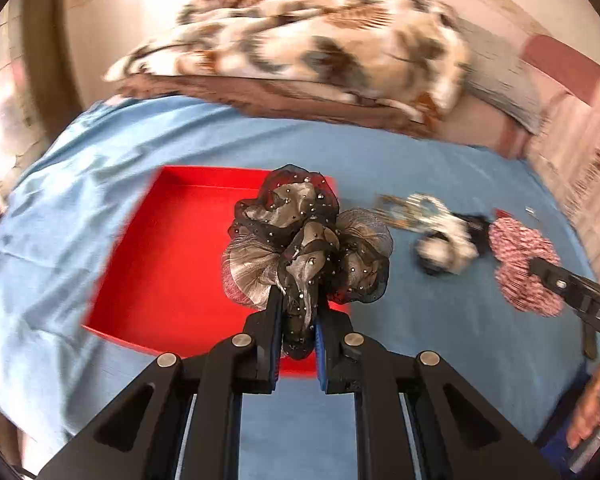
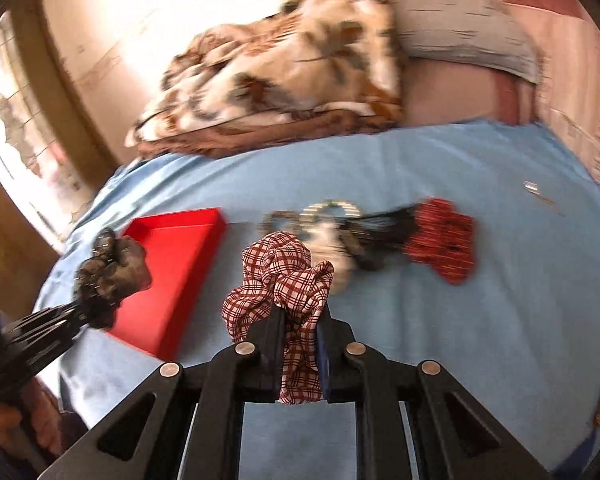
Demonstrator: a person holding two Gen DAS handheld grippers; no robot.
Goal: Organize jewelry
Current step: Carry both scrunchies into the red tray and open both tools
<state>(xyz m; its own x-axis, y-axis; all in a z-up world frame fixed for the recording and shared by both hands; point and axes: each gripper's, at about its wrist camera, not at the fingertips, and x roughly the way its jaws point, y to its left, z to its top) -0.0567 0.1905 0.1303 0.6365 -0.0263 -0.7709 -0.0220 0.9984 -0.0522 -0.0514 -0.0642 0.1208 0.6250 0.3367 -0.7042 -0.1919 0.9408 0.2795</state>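
My left gripper (image 1: 298, 304) is shut on a sheer black-and-grey scrunchie (image 1: 304, 240) with small studs, held above the right part of an open red tray (image 1: 172, 248). My right gripper (image 2: 300, 316) is shut on a red-and-white plaid scrunchie (image 2: 280, 276), held over the blue cloth (image 2: 460, 340) to the right of the tray (image 2: 176, 256). In the right wrist view the left gripper (image 2: 86, 308) and its scrunchie (image 2: 112, 268) show at the tray's near left side. In the left wrist view the plaid scrunchie (image 1: 524, 264) appears at the far right.
On the cloth lie silver bangles (image 2: 332, 210), a white-and-black scrunchie (image 1: 448, 252), a dark item, a red patterned scrunchie (image 2: 440, 244) and a small metal clip (image 2: 534, 188). A patterned blanket (image 1: 300, 48) is heaped behind. A person's hand (image 2: 16, 420) holds the left gripper.
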